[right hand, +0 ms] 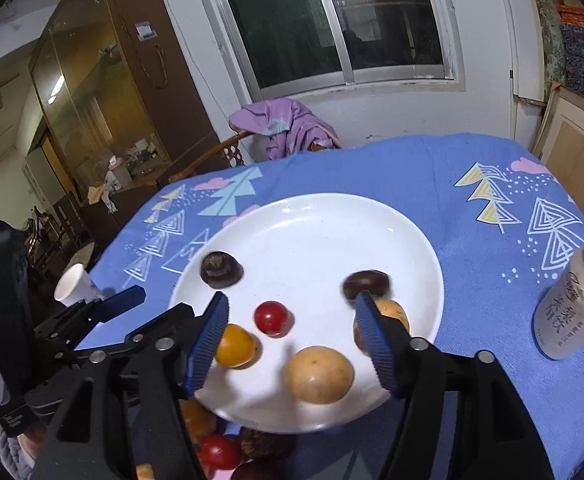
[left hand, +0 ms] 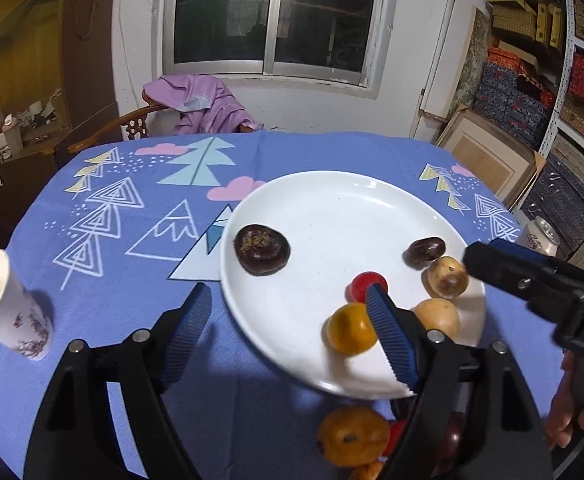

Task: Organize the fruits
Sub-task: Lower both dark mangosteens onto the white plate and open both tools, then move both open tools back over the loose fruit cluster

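Note:
A white plate (left hand: 316, 196) (right hand: 316, 220) sits on the blue tablecloth. On it lie two dark chestnuts (left hand: 261, 249) (right hand: 366, 283), a red cherry tomato (left hand: 362, 285) (right hand: 271, 317), an orange fruit (left hand: 348, 330) (right hand: 235, 345) and two tan fruits (left hand: 448, 277) (right hand: 318, 374). More fruits (left hand: 352, 434) (right hand: 219, 451) lie on the cloth below the plate's near rim. My left gripper (left hand: 287, 304) is open and empty over the plate's left rim. My right gripper (right hand: 292, 312) is open and empty above the plate's fruits; it also shows in the left wrist view (left hand: 492, 258).
A paper cup (left hand: 7, 304) (right hand: 73, 284) stands at the table's left. A drink can (right hand: 572, 300) (left hand: 542, 236) stands at the right. A chair with purple clothing (left hand: 199, 102) is behind the table. Shelves of boxes (left hand: 548, 80) line the right.

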